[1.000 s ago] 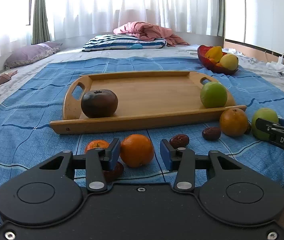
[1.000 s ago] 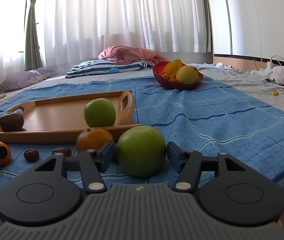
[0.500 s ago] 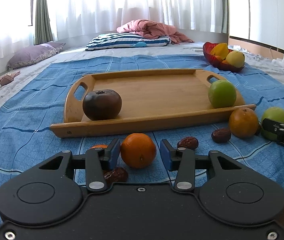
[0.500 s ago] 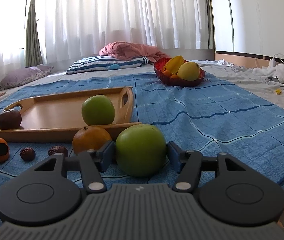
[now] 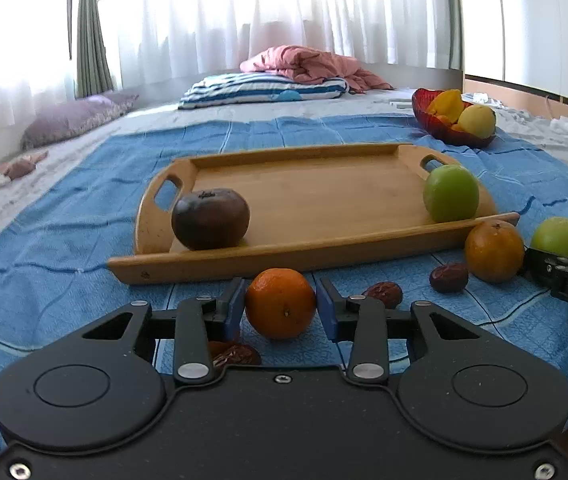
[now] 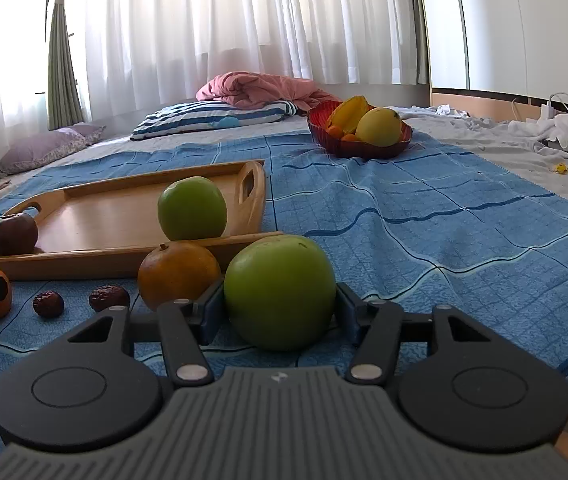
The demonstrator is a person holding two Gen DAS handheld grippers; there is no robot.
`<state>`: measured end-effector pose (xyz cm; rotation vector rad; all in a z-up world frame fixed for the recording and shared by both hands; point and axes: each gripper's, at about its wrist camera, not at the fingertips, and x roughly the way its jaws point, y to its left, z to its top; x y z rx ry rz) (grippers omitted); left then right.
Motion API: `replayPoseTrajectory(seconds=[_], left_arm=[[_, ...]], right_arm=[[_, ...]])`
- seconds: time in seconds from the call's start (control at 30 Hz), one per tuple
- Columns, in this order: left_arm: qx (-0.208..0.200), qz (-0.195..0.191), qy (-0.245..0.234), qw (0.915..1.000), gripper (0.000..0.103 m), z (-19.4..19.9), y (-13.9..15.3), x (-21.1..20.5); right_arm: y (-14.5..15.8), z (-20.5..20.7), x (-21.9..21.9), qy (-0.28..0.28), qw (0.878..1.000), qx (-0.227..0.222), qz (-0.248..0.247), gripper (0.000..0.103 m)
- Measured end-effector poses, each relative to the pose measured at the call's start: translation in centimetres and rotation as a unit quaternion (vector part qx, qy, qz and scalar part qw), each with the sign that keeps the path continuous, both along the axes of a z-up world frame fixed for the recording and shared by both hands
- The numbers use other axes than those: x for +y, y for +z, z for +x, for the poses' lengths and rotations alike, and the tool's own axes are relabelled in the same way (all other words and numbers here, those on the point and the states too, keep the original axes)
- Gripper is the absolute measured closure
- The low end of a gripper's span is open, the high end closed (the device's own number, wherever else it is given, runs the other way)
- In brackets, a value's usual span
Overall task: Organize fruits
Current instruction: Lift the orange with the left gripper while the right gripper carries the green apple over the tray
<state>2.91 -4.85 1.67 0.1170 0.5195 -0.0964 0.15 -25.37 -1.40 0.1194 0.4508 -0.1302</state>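
The left gripper [image 5: 280, 304] has just been closing, and its blue pads [image 5: 235, 306] now touch both sides of a small orange [image 5: 280, 303] that sits on the blue cloth [image 5: 64, 248] just in front of the tray [image 5: 324, 196]. The right gripper [image 6: 280, 306] has also been closing; its pads [image 6: 210, 308] press against a green apple [image 6: 280, 292] on the cloth, off the tray's right front corner.

On the tray, a dark brown fruit [image 5: 210, 219] rests by the left handle and a second apple [image 5: 451, 193] by the right handle. A larger orange [image 5: 494, 251] lies against the tray's front edge near the right corner, touching the gripped apple in the right view. Two dates [image 5: 449, 277] lie on the cloth in front of the tray, between the two oranges; a third date [image 5: 236, 356] shows under the left gripper's finger. Well behind the tray to the right stands a red bowl [image 5: 436, 126] of yellow fruit.
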Motion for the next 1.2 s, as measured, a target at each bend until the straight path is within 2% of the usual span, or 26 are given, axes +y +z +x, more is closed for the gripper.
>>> replayPoseTrajectory(seconds=[0.17, 0.37, 0.5, 0.53, 0.57, 0.63, 0.83, 1.0, 1.1, 1.2], left_arm=[[-0.006, 0.000, -0.032, 0.9995, 0.066, -1.2, 0.8, -0.8], [0.012, -0.009, -0.064, 0.9978, 0.066, -2.5, 0.9, -1.4], [0.016, -0.010, -0.059, 0.9981, 0.064, -2.5, 0.1, -1.7], [0.010, -0.013, -0.056, 0.9983, 0.061, -2.5, -0.1, -1.6], [0.004, -0.012, -0.050, 0.9987, 0.055, -2.5, -0.2, -1.7], [-0.002, -0.007, -0.040, 0.9992, 0.052, -2.1, -0.7, -1.9], [0.026, -0.038, -0.029, 0.9985, 0.054, -0.9, -1.9, -1.4], [0.026, -0.042, -0.023, 0.9985, 0.056, 0.0, -2.2, -1.5], [0.029, -0.048, -0.025, 0.9981, 0.064, 0.2, -2.4, -1.6], [0.029, -0.040, -0.025, 0.9985, 0.064, 0.1, -2.0, -1.9]], right_arm=[[0.2, -0.3, 0.2, -0.001, 1.000, -0.002, -0.002, 0.043], [0.4, -1.2, 0.3, 0.000, 1.000, -0.002, 0.013, 0.043], [0.5, -1.9, 0.6, 0.005, 1.000, -0.003, 0.011, 0.043], [0.5, -2.0, 0.6, 0.005, 1.000, -0.003, 0.010, 0.043], [0.5, -2.1, 0.7, 0.006, 1.000, -0.003, 0.010, 0.043], [0.5, -2.2, 0.8, 0.008, 1.000, -0.005, 0.013, 0.043], [0.4, -2.5, 1.2, 0.010, 1.000, -0.007, 0.011, 0.043], [0.5, -2.5, 1.2, 0.011, 1.000, -0.009, 0.014, 0.043], [0.5, -2.6, 1.1, 0.010, 1.000, -0.010, 0.018, 0.043], [0.7, -2.5, 1.2, 0.009, 1.000, -0.012, 0.020, 0.043]])
